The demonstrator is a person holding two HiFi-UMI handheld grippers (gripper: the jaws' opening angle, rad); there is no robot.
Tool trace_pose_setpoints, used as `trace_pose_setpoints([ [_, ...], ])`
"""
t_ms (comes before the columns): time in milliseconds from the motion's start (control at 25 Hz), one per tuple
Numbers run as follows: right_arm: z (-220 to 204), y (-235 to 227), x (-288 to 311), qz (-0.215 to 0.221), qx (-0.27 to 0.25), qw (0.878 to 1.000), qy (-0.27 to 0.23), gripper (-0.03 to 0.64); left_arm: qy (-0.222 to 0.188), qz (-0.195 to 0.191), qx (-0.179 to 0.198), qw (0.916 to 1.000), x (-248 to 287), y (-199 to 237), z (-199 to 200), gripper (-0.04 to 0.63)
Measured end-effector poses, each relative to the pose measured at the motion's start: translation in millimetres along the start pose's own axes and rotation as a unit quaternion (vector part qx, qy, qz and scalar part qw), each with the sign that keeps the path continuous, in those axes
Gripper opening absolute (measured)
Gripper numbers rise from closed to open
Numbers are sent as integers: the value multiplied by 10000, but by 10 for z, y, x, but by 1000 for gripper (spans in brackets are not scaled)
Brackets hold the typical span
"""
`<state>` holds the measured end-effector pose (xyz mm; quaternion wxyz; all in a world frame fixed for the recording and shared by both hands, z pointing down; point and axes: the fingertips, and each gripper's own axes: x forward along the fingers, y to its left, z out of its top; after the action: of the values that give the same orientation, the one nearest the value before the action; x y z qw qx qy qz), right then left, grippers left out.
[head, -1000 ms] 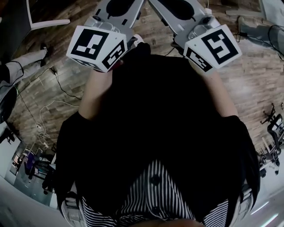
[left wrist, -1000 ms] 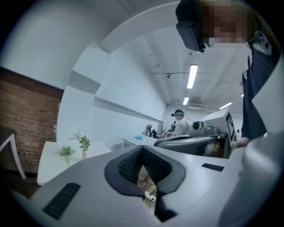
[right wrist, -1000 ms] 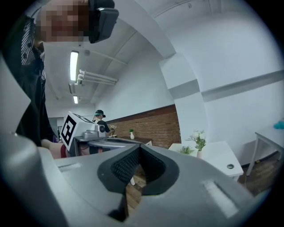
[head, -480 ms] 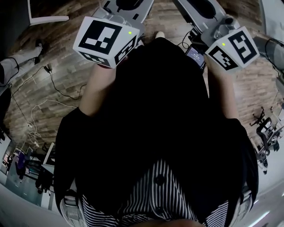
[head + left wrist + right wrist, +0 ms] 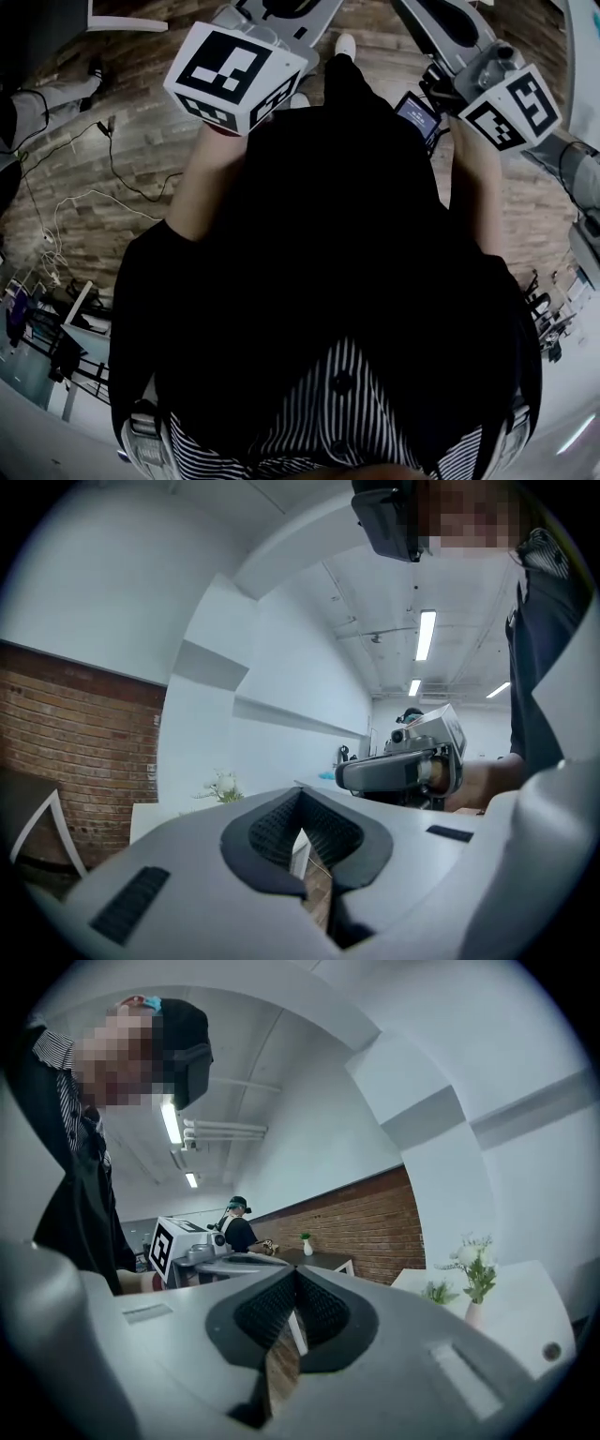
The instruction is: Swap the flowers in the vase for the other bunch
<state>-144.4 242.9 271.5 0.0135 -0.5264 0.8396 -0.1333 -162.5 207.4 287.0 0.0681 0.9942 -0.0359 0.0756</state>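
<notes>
A pale vase (image 5: 473,1313) with white flowers (image 5: 476,1269) stands on a white table (image 5: 525,1312) far ahead in the right gripper view. A smaller green bunch (image 5: 433,1291) is beside it. The left gripper view shows white flowers (image 5: 222,787) far off. My left gripper (image 5: 302,803) is shut and empty. My right gripper (image 5: 295,1279) is also shut and empty. Both are held level in the air in front of my body, far from the flowers. In the head view only their marker cubes, left (image 5: 234,75) and right (image 5: 511,108), and rear bodies show.
A brick wall (image 5: 347,1222) runs behind a dark table (image 5: 319,1260) carrying a small white vase (image 5: 307,1246). A person (image 5: 239,1227) stands in the background. Cables (image 5: 94,202) lie on the wood floor (image 5: 112,159), and chairs (image 5: 562,323) stand at the right.
In the head view both marker cubes have drifted right and slightly up, and the floor behind has shifted as my body turned. Both grippers stay shut.
</notes>
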Motion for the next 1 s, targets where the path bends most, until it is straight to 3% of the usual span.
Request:
trace_pose_setpoints([
  [80,-42,-136,18,45,2,10000,-32,2,-61,40,30,10000,133,61,-6,0],
  [240,275,-740,322,123,159,9998,16,1,-105,-22,1,9999,603,533,317,0],
  [520,603,-1523,436,537,209,9983,26,0,-164,60,-334,9993,1409,954,598,0],
  [720,796,-1889,532,711,-184,9973,88,1,-181,374,-530,9977,1790,1222,756,0],
  [1000,652,-2304,506,829,-210,9963,-54,0,-53,520,-527,9972,2143,1273,591,0],
])
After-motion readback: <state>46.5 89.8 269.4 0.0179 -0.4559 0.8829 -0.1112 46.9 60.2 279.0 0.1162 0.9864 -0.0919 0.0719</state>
